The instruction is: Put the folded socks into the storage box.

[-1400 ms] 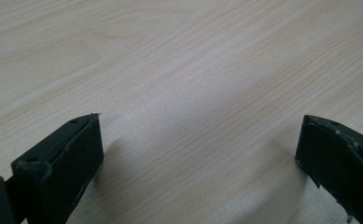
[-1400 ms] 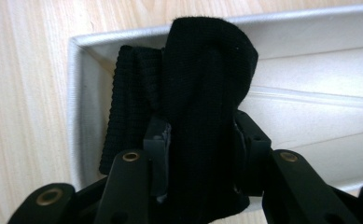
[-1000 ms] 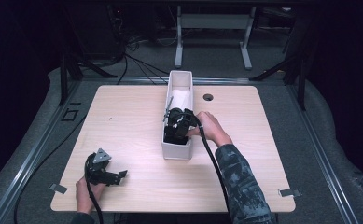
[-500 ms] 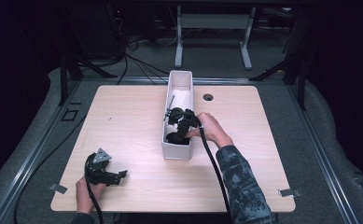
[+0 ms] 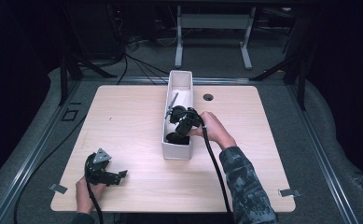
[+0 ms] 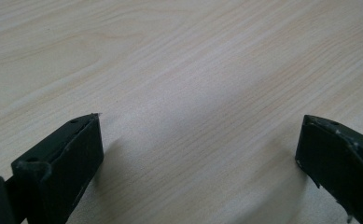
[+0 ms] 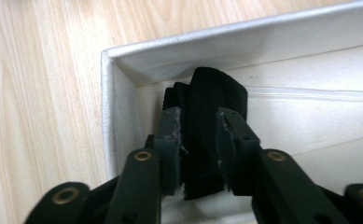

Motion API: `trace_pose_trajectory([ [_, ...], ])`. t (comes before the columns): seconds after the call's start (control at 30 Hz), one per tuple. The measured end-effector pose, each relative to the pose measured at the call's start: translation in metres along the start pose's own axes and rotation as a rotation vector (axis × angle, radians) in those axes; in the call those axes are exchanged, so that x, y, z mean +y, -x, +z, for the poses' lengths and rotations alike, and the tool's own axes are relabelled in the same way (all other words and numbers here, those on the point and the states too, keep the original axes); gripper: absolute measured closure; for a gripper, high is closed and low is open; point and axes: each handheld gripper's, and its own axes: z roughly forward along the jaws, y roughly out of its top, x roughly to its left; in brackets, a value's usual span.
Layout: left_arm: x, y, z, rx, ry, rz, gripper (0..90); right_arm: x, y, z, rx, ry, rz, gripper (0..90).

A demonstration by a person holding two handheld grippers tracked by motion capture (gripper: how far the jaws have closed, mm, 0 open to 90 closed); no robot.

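A long white fabric bin [image 5: 177, 151] stands in the middle of the wooden table. My right gripper [image 5: 179, 136] reaches down into its near end. In the right gripper view the right gripper [image 7: 200, 119] is shut on a black rolled cloth piece [image 7: 216, 88] by the bin's corner wall [image 7: 118, 107]. Its jaws have just been closing, with the black piece between them. My left gripper [image 5: 118, 177] rests on the table at the near left. In the left gripper view the left gripper [image 6: 200, 135] is open, with bare wood between its fingers.
Something white [image 5: 181, 93] lies in the bin's far end. A round cable hole [image 5: 208, 97] sits in the tabletop right of the bin. Table legs and cables stand on the dark floor beyond the far edge.
The right gripper has shifted only slightly at the bin's near end. The left gripper has kept still.
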Motion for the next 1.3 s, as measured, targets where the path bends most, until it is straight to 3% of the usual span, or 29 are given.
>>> trace_pose_trajectory([
  [0.2, 0.0, 0.0, 0.0, 0.0, 0.0, 0.0, 0.5, -0.005, -0.002, -0.013, -0.024, 0.034, 0.026, 58.9],
  [0.73, 0.0, 0.0, 0.0, 0.001, 0.0, 0.0, 0.5, -0.037, -0.01, -0.053, -0.091, 0.158, 0.123, 21.6],
  [0.93, 0.0, 0.0, 0.0, 0.001, 0.0, 0.0, 0.5, -0.055, -0.015, -0.068, -0.129, 0.186, 0.139, 14.9],
  [0.97, 0.0, 0.0, 0.0, 0.001, -0.001, 0.0, 0.5, -0.06, -0.016, -0.07, -0.116, 0.199, 0.142, 14.5],
  [1.3, 0.0, 0.0, 0.0, 0.001, 0.0, 0.0, 0.5, -0.093, -0.022, -0.081, -0.146, 0.223, 0.198, 9.1],
])
